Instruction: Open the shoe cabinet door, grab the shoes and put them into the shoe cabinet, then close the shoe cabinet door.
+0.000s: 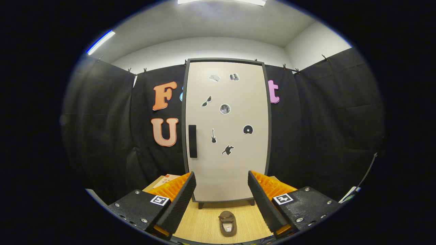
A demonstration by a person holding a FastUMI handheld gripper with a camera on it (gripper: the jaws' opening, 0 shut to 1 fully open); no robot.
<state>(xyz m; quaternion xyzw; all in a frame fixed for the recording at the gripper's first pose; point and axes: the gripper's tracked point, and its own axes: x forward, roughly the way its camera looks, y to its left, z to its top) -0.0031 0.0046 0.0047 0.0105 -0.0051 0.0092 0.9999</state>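
Observation:
A tall shoe cabinet (226, 136) stands straight ahead on short legs, its beige door shut inside a dark frame. A black vertical handle (192, 141) sits near the door's left edge, and several small stickers dot the door. A small brown shoe (227, 223) lies on the wooden floor (204, 221) in front of the cabinet, between my two fingers and a little ahead of them. My gripper (221, 194) is open, its black ribbed pads (180, 204) wide apart with nothing held.
Black cloth walls close the booth on both sides and behind the cabinet. A flat cardboard piece with a reddish paper (166, 180) lies on the floor left of the cabinet, partly hidden behind my left finger. A thin cable (368, 173) hangs at the right.

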